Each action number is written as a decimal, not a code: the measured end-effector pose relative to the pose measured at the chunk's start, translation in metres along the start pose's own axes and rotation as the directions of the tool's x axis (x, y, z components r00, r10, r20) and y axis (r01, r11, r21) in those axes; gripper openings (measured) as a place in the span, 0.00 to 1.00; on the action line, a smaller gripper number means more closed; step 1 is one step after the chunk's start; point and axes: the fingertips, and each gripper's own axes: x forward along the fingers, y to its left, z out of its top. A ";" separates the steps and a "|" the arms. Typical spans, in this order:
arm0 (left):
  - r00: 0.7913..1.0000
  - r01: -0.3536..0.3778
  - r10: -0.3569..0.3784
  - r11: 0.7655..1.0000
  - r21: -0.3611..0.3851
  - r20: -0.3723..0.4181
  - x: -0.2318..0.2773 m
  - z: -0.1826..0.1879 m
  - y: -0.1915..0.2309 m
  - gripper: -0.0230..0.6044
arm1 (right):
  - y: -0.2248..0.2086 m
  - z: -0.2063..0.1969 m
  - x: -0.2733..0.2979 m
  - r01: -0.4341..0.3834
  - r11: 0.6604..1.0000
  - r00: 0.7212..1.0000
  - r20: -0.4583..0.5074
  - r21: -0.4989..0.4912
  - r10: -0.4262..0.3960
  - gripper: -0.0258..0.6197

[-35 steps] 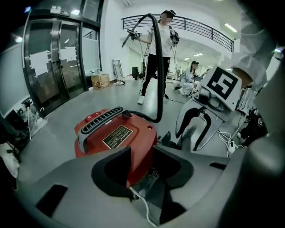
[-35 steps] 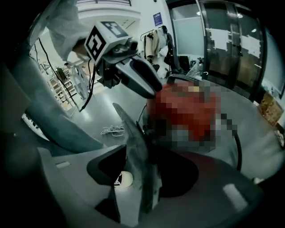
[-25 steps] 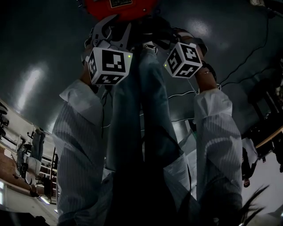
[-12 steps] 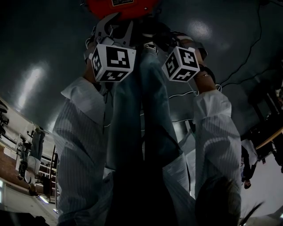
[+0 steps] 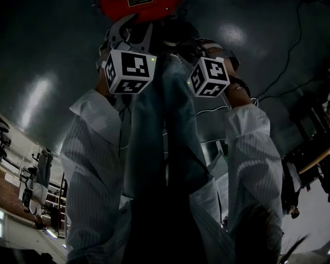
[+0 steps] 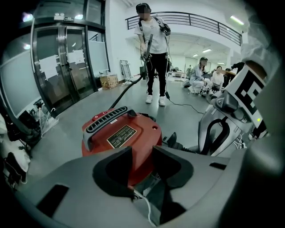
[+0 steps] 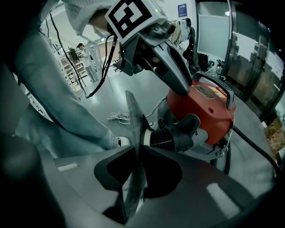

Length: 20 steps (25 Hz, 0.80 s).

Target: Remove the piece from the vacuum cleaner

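Note:
The red vacuum cleaner (image 6: 120, 136) stands on the grey floor, with its top at the upper edge of the head view (image 5: 139, 7). My left gripper (image 6: 142, 153) is open. Its jaws stand apart over the near edge of the red body, and one finger (image 7: 176, 71) reaches down onto the vacuum's top. My right gripper (image 7: 137, 149) holds a thin flat grey piece (image 7: 132, 120), seen edge-on and standing up between the pads. Its jaws are opening slightly while the pads still touch the piece. A black hose socket (image 7: 178, 133) sits just beyond it.
A black hose (image 7: 251, 144) runs from the vacuum across the floor, and a coiled cord (image 7: 118, 118) lies near the person's shoe. Another person (image 6: 153, 53) stands behind the vacuum with a wand, and others sit at the back (image 6: 200, 75). Glass doors (image 6: 67, 58) stand to the left.
In the head view both marker cubes have shifted a little. The right one has moved up and to the left, toward the vacuum.

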 end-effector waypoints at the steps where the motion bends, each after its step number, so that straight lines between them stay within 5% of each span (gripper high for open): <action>1: 1.000 0.000 0.000 1.000 0.000 0.001 0.000 0.000 0.000 0.25 | 0.001 0.000 0.000 -0.006 1.000 1.000 -0.002 0.000 0.006 0.11; 5: 1.000 0.001 -0.001 1.000 -0.002 -0.001 0.001 0.000 0.001 0.25 | 0.006 -0.002 0.002 -0.050 0.999 0.999 -0.015 -0.021 0.049 0.12; 9: 1.000 -0.002 0.002 1.000 -0.007 0.003 0.000 0.002 0.001 0.25 | 0.061 -0.008 0.007 -0.210 0.971 0.976 -0.077 -0.115 0.203 0.08; 15: 0.999 -0.025 0.024 0.999 -0.047 -0.027 -0.001 -0.002 0.002 0.25 | 0.089 -0.008 0.004 -0.169 0.963 0.985 0.012 0.208 0.170 0.08; 17: 0.998 -0.031 0.025 0.991 -0.131 -0.051 -0.008 -0.004 0.004 0.25 | 0.080 -0.004 -0.003 -0.137 0.950 0.991 0.031 0.279 0.134 0.08; 20: 0.996 -0.087 0.094 0.947 -0.310 0.005 -0.049 0.014 0.023 0.20 | 0.058 0.010 -0.034 -0.071 0.918 0.997 0.058 0.390 0.053 0.08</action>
